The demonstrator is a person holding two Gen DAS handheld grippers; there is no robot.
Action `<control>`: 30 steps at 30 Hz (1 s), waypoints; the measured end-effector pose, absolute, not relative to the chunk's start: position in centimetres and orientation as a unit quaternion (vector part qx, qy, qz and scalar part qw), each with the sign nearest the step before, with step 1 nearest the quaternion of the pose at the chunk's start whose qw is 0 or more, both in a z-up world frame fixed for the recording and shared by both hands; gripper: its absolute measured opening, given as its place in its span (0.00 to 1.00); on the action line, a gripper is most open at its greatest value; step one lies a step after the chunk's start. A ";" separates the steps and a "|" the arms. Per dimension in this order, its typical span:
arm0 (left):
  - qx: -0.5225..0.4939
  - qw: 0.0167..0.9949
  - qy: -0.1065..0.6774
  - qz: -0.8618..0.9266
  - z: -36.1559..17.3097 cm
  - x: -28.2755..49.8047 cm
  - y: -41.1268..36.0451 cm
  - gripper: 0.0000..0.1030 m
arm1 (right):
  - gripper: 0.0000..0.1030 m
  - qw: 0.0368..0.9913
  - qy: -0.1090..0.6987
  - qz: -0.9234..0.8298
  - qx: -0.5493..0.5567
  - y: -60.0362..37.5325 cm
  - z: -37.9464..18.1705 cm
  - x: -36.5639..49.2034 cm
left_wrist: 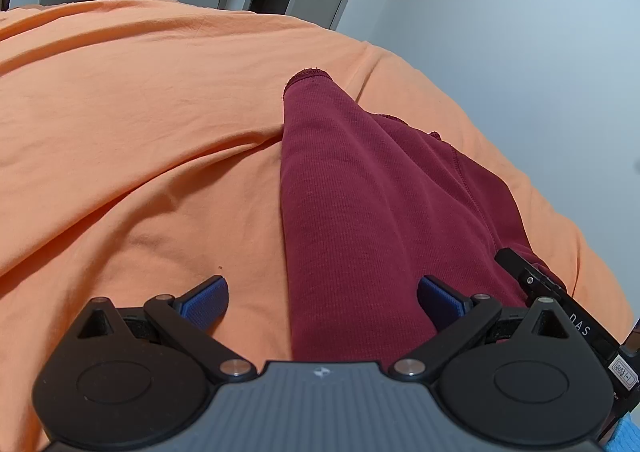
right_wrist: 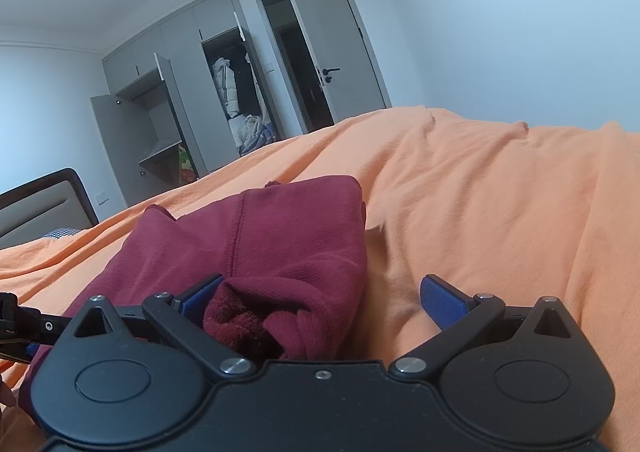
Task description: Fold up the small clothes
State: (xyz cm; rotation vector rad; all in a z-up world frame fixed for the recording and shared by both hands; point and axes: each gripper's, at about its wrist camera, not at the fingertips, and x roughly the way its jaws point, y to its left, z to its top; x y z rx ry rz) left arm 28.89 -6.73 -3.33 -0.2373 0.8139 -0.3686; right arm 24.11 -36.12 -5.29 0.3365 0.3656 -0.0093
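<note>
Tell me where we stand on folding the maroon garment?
Partly done: the maroon garment lies doubled over on the orange sheet. In hand: nothing; left tool and right tool are open at its near edge. Left: grip that edge and finish folding.

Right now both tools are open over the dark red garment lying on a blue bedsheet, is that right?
Not quite: the bedsheet is orange, not blue, as both wrist views show. The rest holds: the left tool and right tool are open over the dark red garment.

A home bedroom: orange-sheeted bed (right_wrist: 480, 191), open wardrobe (right_wrist: 192, 91) with clothes, door (right_wrist: 336, 47).
</note>
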 end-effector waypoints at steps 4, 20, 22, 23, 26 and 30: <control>-0.117 0.894 0.397 -0.174 -3.2 28.9 -6.7 0.99 | 0.99 0.965 0.196 -0.004 0.172 -36.2 -4.5 24.4; -0.117 0.892 0.400 -0.173 -3.3 28.9 -6.9 0.99 | 1.00 0.952 0.226 0.091 0.186 -37.0 -4.4 27.0; -0.115 0.893 0.400 -0.173 -3.3 28.9 -6.9 0.99 | 1.00 0.953 0.223 0.093 0.182 -36.7 -4.5 26.7; -0.115 0.893 0.400 -0.173 -3.3 28.9 -6.9 0.99 | 0.99 0.954 0.221 0.093 0.181 -36.7 -4.6 26.6; -0.116 0.892 0.401 -0.172 -3.2 28.9 -6.9 0.99 | 0.93 0.956 0.217 0.090 0.175 -36.4 -4.4 26.2; -0.116 0.890 0.405 -0.172 -3.1 29.0 -6.9 0.99 | 0.86 0.958 0.213 0.092 0.168 -35.9 -4.0 25.8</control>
